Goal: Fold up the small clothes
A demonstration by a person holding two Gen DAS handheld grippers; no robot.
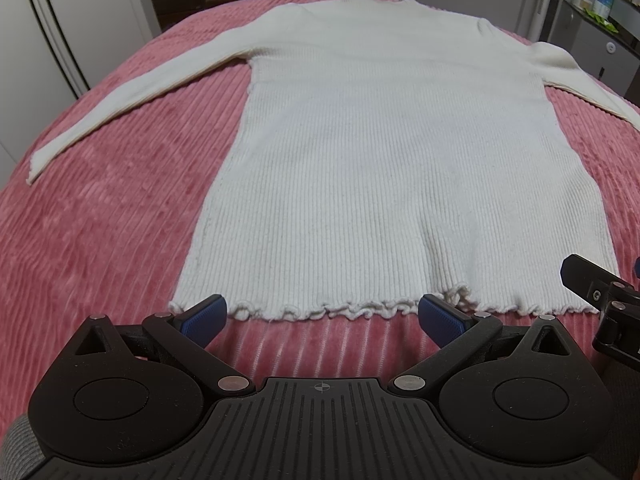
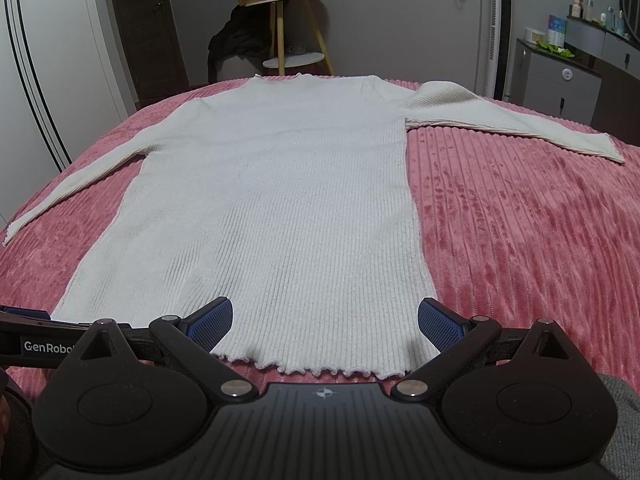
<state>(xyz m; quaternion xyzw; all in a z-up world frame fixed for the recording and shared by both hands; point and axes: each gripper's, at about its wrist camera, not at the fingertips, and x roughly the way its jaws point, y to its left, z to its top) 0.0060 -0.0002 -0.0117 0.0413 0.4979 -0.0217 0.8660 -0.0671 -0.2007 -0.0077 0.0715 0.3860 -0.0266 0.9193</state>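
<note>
A white ribbed long-sleeved sweater [image 1: 372, 152] [image 2: 272, 208] lies flat on a pink corduroy bedspread [image 1: 100, 220] [image 2: 540, 240], both sleeves spread out, frilled hem nearest me. My left gripper [image 1: 322, 318] is open just short of the hem, its blue pads [image 1: 204, 318] at the left half of the hem with nothing between them. My right gripper [image 2: 324, 320] is open too, hovering over the hem's right half, with cloth below the gap but not pinched. The right gripper's black frame [image 1: 600, 300] shows at the left wrist view's right edge.
White wardrobe doors [image 1: 48, 32] stand at the left. Beyond the bed's far edge is a small round side table with yellow legs [image 2: 294, 36]. A grey dresser with bottles [image 2: 580, 64] stands at the right. A grey sleeve [image 2: 620, 420] shows at the lower right.
</note>
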